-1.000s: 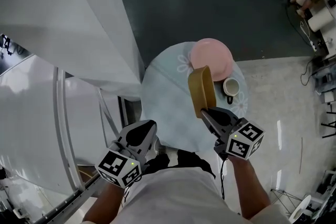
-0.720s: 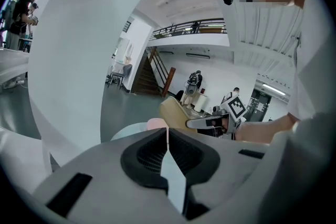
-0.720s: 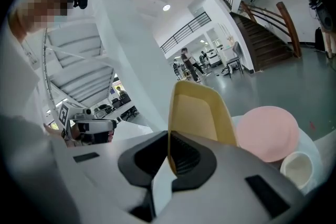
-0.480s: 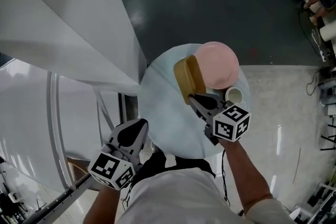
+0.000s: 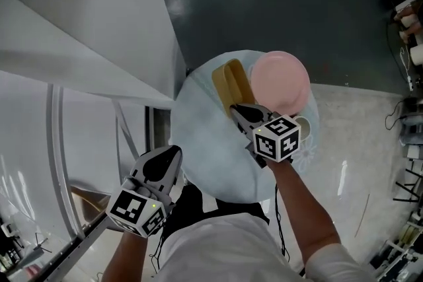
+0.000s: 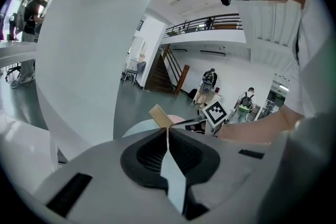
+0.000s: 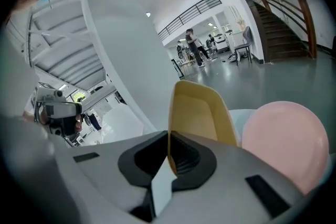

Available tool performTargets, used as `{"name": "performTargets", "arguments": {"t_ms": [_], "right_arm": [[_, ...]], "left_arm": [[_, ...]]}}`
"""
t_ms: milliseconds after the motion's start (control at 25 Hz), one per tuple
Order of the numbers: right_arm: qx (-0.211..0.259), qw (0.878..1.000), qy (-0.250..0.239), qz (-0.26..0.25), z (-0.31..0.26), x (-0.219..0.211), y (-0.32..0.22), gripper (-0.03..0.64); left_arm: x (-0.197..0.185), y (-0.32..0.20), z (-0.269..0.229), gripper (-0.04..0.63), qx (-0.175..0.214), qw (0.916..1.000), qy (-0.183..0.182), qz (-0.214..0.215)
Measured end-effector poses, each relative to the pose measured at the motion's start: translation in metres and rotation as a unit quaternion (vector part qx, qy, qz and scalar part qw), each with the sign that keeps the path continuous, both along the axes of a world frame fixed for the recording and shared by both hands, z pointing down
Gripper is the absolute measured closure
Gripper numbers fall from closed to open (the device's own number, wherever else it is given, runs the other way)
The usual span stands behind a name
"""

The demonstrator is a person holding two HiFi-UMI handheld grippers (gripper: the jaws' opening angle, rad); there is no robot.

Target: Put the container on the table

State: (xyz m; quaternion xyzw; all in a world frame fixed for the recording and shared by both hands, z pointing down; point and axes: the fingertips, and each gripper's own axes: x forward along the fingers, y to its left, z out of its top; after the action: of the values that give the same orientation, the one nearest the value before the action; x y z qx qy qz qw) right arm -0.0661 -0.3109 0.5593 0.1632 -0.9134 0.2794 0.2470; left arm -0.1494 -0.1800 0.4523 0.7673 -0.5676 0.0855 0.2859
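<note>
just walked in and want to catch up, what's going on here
A person holds a gripper in each hand. The right gripper has its jaws shut on the rim of a yellow container, holding it over the round table beside a pink plate. Whether the container touches the table yet cannot be told. The left gripper hangs low by the person's body, jaws shut on nothing.
</note>
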Motion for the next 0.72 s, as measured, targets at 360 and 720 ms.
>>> {"name": "performTargets", "arguments": {"t_ms": [360, 720], "right_arm": [[0.018, 0.995, 0.085, -0.043, 0.059, -0.018, -0.009, 0.586], [0.058, 0.981, 0.162, -0.086, 0.094, -0.034, -0.002, 0.586]], "left_arm": [[-0.014, 0.002, 0.017, 0.565, -0.009, 0.9994, 0.014, -0.029], [-0.029, 0.015, 0.030, 0.565, -0.022, 0.9985, 0.020, -0.047]]}}
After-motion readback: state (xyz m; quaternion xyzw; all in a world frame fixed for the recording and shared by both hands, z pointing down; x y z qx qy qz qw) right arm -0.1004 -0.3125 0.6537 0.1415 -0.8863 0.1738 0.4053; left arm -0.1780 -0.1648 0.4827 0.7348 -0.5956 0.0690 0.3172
